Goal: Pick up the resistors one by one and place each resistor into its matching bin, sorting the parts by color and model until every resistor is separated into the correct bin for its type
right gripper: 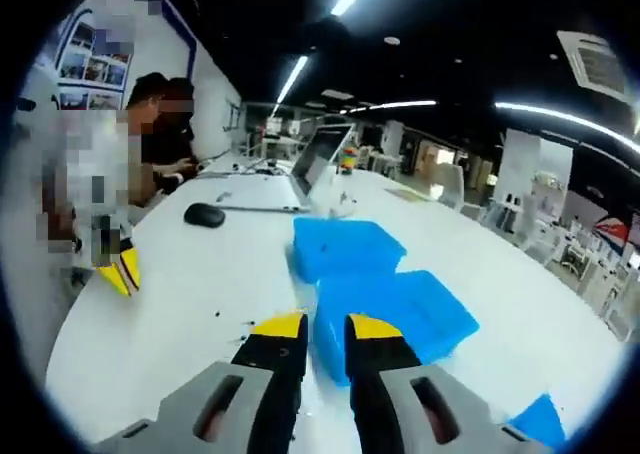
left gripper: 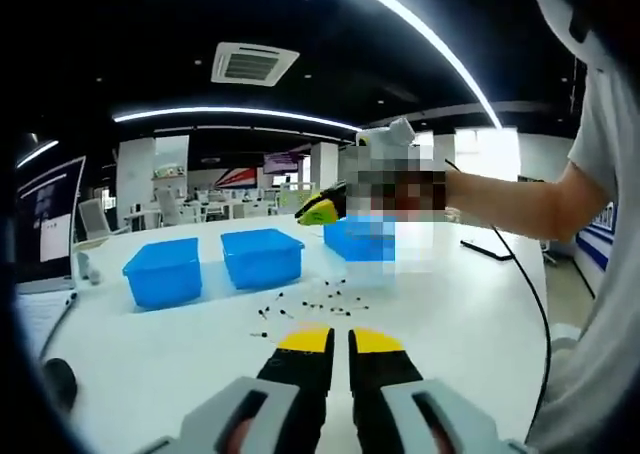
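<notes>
Several small dark resistors [left gripper: 320,302] lie scattered on the white table [left gripper: 180,354] in front of three blue bins [left gripper: 163,271] [left gripper: 262,256] [left gripper: 358,239]. My left gripper [left gripper: 340,341] hovers above the table short of the resistors, its yellow-tipped jaws nearly touching with nothing between them. The right gripper [left gripper: 320,209] hangs over the rightmost bin, held by a person's hand. In the right gripper view my right gripper [right gripper: 326,326] looks down over a blue bin [right gripper: 395,319], jaws slightly apart and holding nothing that I can see. The left gripper [right gripper: 118,269] shows at the left there.
A monitor [left gripper: 50,219] and a dark object [left gripper: 60,379] sit at the table's left. A black cable [left gripper: 520,274] runs along the right. Further off are a mouse [right gripper: 205,214], an open laptop [right gripper: 315,159] and seated people [right gripper: 165,124]. A third bin's corner [right gripper: 540,419] is near.
</notes>
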